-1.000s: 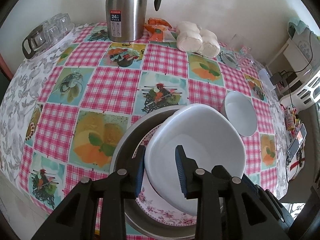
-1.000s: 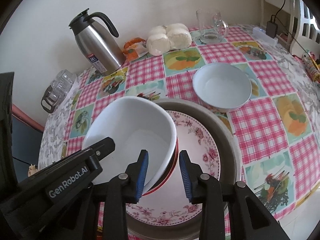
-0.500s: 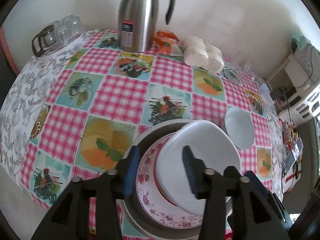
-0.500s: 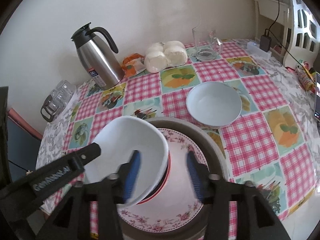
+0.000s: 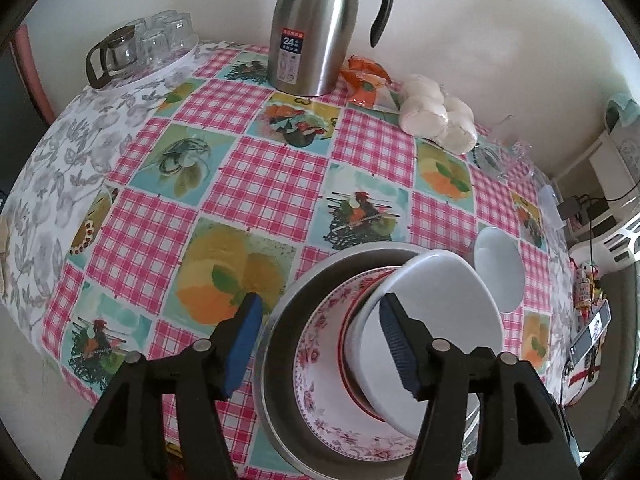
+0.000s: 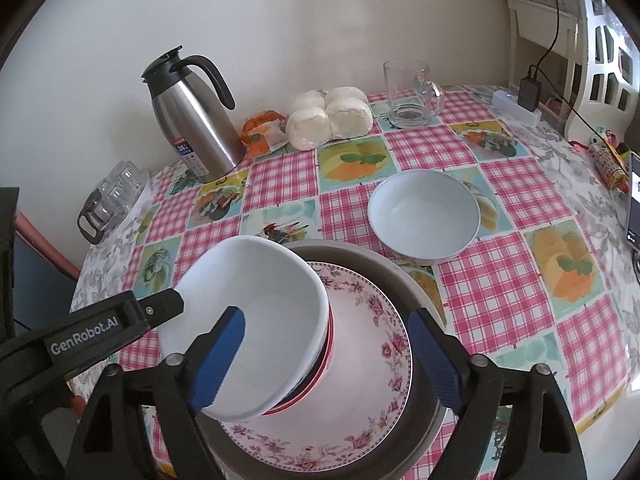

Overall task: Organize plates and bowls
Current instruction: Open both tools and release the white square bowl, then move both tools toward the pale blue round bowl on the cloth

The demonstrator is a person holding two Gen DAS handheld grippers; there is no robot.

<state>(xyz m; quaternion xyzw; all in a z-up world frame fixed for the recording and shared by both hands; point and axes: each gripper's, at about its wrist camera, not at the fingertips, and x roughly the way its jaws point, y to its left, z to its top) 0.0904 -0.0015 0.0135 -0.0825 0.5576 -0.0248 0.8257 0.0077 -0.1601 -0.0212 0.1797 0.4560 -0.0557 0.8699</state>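
Observation:
A white bowl rests in a red-rimmed bowl on a floral plate, inside a metal basin. A second white bowl sits on the tablecloth to the right of the stack. My left gripper is open above the stack's left side, holding nothing. My right gripper is open above the stack, holding nothing. The left gripper's arm shows in the right wrist view.
A steel thermos, white buns, an orange packet and a glass mug stand at the back. Glass cups sit at the back left. A white chair stands right.
Both grippers opened and let go of the white bowl, then pulled back and up. The bowl now rests on the stack.

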